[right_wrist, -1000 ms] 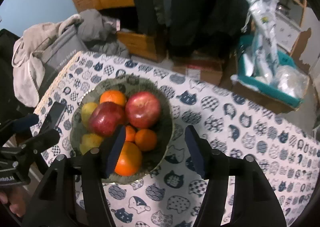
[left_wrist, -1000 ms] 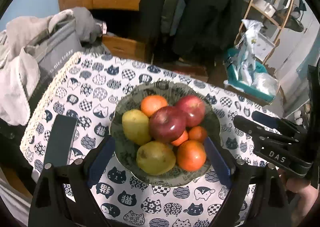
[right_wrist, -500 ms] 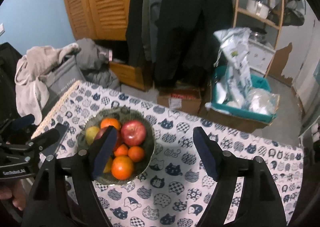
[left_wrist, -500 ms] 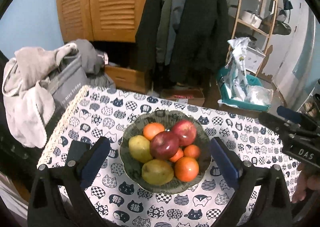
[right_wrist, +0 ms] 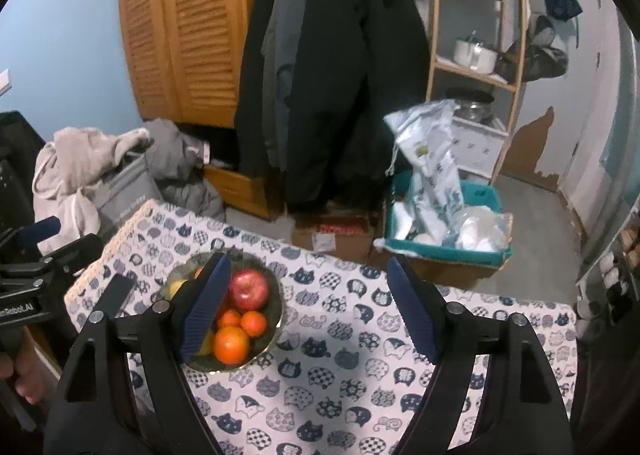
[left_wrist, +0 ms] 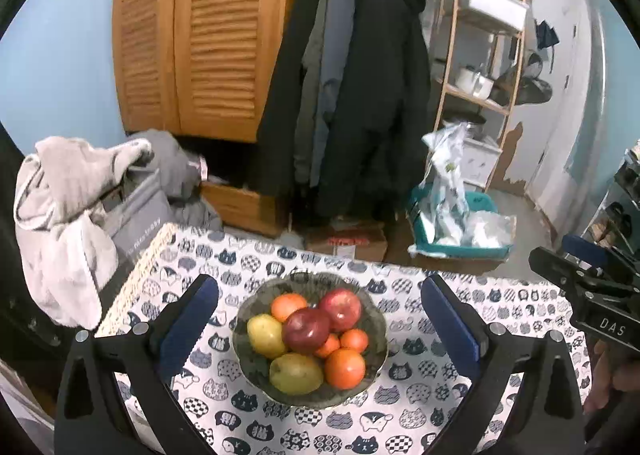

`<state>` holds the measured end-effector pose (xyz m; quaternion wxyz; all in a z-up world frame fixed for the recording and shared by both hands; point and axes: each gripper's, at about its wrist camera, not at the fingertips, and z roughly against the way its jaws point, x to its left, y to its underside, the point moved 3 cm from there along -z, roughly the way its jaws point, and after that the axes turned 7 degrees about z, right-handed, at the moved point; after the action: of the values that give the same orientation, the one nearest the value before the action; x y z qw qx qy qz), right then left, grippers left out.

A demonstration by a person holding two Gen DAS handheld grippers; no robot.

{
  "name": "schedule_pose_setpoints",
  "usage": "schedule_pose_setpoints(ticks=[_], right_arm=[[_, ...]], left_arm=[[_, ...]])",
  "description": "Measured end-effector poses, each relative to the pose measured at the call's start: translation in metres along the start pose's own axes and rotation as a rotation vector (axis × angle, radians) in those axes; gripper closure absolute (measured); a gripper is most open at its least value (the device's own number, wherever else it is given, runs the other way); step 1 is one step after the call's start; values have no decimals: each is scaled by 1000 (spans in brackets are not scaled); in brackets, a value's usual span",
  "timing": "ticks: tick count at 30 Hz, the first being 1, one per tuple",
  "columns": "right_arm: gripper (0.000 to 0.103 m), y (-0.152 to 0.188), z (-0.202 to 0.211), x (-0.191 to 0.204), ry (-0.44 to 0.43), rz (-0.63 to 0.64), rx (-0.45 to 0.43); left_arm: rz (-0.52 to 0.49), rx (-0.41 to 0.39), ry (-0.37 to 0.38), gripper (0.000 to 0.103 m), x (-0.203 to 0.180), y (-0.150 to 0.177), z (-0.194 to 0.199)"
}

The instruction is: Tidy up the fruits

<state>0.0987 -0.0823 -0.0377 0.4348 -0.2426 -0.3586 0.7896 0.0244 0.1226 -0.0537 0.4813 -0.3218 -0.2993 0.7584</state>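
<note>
Bowl [left_wrist: 378,329]: round, dark glass, scalloped rim, on your counter [left_wrist: 400,411] over cat-print cloth.
Contents, heaped: two glossy red apples [left_wrist: 306,330], two matte yellow-green pears [left_wrist: 296,373], several smooth oranges [left_wrist: 345,368].
Near pear: long axis crosswise, stem end not discernible.
Your left gripper [left_wrist: 319,325]: jaws wide apart, empty, raised, bowl centred between fingers.
Your right gripper [right_wrist: 308,305]: jaws apart, empty, bowl behind left finger [right_wrist: 206,305].

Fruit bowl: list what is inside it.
The bowl holds two red apples, two yellow-green pears and four oranges; anything beneath the pile is hidden.
</note>
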Motion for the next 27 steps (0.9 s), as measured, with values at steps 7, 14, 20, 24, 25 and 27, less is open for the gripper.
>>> schedule_pose_setpoints(ticks=[7, 14, 20, 24, 25, 27], right_arm=[[23, -4, 31, -8, 32, 5, -73], [23, -3, 51, -14, 56, 8, -118], [23, -1, 60, -19, 81, 10, -145], [23, 2, 58, -22, 94, 17, -141], [23, 2, 58, -22, 92, 16, -138], [23, 2, 58, -23, 91, 15, -141]], left_arm=[[-21, -78, 24, 1, -16, -9, 28], [-48, -140, 5, 1, -26, -15, 46], [-46, -146, 17, 1, -31, -18, 51], [-46, -140, 15, 1, -31, -18, 51], [-46, -137, 15, 1, -32, -18, 50], [-48, -138, 13, 1, -33, -18, 50]])
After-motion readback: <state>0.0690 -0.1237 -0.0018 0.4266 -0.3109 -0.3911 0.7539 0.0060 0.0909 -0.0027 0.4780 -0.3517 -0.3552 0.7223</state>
